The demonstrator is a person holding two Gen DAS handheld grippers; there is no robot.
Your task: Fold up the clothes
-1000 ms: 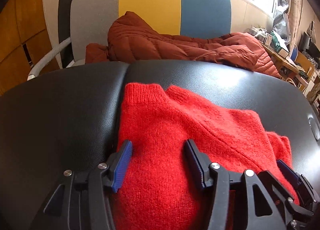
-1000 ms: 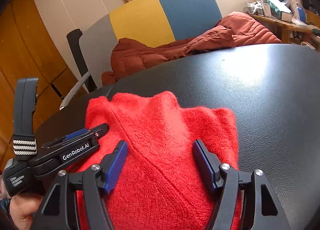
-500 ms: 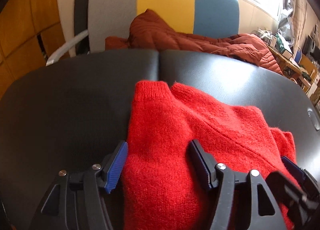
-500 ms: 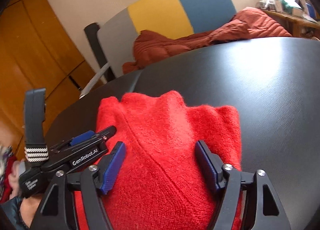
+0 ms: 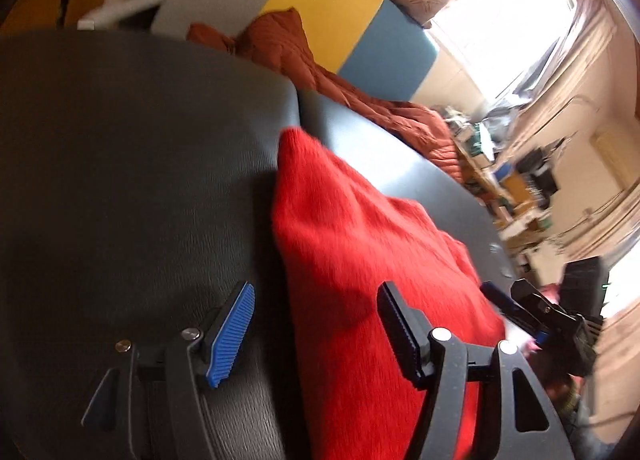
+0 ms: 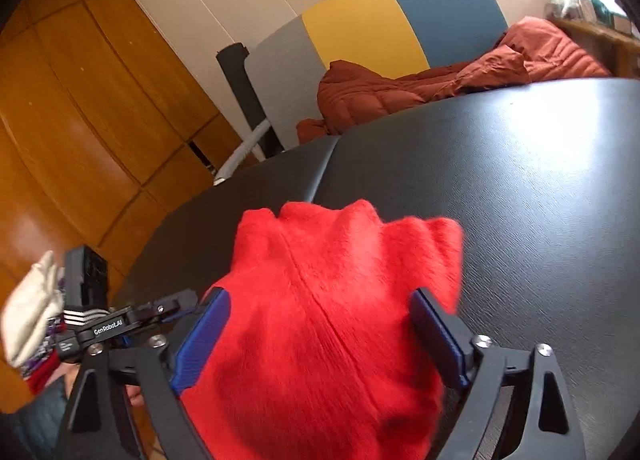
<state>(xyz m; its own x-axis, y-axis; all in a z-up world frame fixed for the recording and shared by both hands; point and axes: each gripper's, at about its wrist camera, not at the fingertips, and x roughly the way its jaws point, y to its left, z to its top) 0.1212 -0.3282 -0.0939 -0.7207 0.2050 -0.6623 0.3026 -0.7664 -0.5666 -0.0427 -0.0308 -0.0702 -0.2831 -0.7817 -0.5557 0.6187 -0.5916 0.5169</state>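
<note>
A folded red sweater (image 5: 360, 260) lies on the black padded table (image 5: 120, 160). My left gripper (image 5: 316, 332) is open above the sweater's left edge. Its blue left pad (image 5: 234, 334) hangs over bare table and its right finger (image 5: 400, 334) is over the knit. The right gripper (image 5: 524, 310) shows at the sweater's far right. In the right wrist view the sweater (image 6: 340, 280) bulges up between the fingers of my right gripper (image 6: 320, 336), whose jaws are opening wide. The left gripper (image 6: 132, 320) shows at the lower left, held by a hand.
A grey, yellow and blue chair back (image 6: 380, 24) stands behind the table with a rust quilted jacket (image 6: 440, 80) draped on it. Wooden cupboard doors (image 6: 80, 120) are on the left. A pile of pale cloth (image 6: 32, 300) sits low left. A cluttered desk (image 5: 500, 164) is on the right.
My left gripper slid left and rolled, so its left pad now hangs over bare table instead of the sweater. The right gripper's jaws have spread wider around the knit.
</note>
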